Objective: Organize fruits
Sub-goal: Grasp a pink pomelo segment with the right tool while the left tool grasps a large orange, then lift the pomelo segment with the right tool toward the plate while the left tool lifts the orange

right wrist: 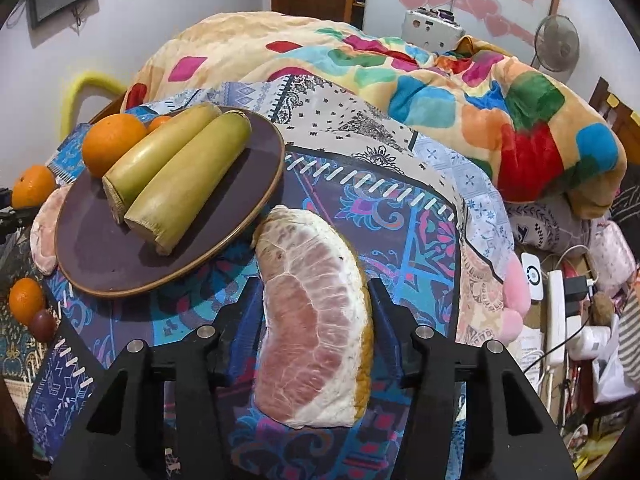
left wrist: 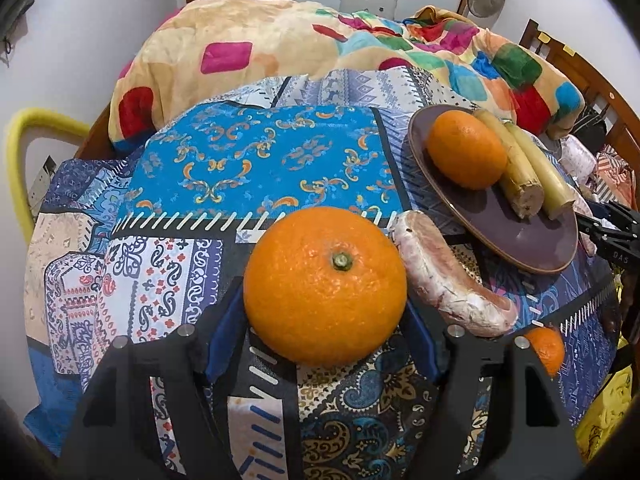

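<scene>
My left gripper (left wrist: 326, 316) is shut on a large orange (left wrist: 325, 285), its blue pads against both sides. A pink pomelo wedge (left wrist: 448, 276) lies just right of it on the patterned bedspread. A brown plate (left wrist: 532, 240) at the right holds another orange (left wrist: 466, 148) and two sugarcane pieces (left wrist: 520, 168). My right gripper (right wrist: 312, 320) is shut on a second pomelo wedge (right wrist: 316, 320), just right of the same plate (right wrist: 100, 256), which carries the sugarcane (right wrist: 176, 172) and an orange (right wrist: 112, 144).
A small orange (left wrist: 546, 348) lies near the bed's right edge. More small oranges (right wrist: 32, 184) (right wrist: 26, 300) and a dark round fruit (right wrist: 44, 324) lie left of the plate. A colourful blanket (left wrist: 280, 40) is heaped behind. Clutter and cables (right wrist: 568, 300) sit off the right side.
</scene>
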The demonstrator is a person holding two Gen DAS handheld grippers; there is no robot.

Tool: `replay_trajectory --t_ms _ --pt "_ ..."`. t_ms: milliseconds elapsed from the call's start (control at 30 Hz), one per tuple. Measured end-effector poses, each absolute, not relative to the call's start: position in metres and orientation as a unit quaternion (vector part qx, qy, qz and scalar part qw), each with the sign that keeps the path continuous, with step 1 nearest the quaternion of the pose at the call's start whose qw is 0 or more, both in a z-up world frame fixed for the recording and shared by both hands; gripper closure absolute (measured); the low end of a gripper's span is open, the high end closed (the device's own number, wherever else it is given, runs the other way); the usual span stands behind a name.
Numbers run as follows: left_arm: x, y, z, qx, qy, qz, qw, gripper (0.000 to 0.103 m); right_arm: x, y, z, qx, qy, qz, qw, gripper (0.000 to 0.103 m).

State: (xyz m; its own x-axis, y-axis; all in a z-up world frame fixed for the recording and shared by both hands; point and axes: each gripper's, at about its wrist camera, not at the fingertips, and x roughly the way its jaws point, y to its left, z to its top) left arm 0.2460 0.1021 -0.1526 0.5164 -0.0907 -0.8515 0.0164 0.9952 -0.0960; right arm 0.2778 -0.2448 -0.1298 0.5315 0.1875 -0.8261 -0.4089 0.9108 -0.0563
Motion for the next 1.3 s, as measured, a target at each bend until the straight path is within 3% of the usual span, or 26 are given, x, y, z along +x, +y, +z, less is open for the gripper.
replay_trajectory --t_ms 400,900,1300 --pt "0.239 0.102 -0.146 -0.033 0.490 -0.026 0.870 0.036 0.264 -0.248 -0.119 -0.129 0.439 0.171 0.872 0.056" --pt "0.233 0.071 -0.093 -0.019 0.440 -0.063 0.895 0.036 0.260 -0.247 -0.068 -0.103 0.385 0.178 0.900 0.056" --pt "0.255 0.037 -0.101 -0.028 0.455 -0.107 0.884 0.036 0.271 -0.218 -0.065 -0.098 0.369 0.214 0.899 0.056"
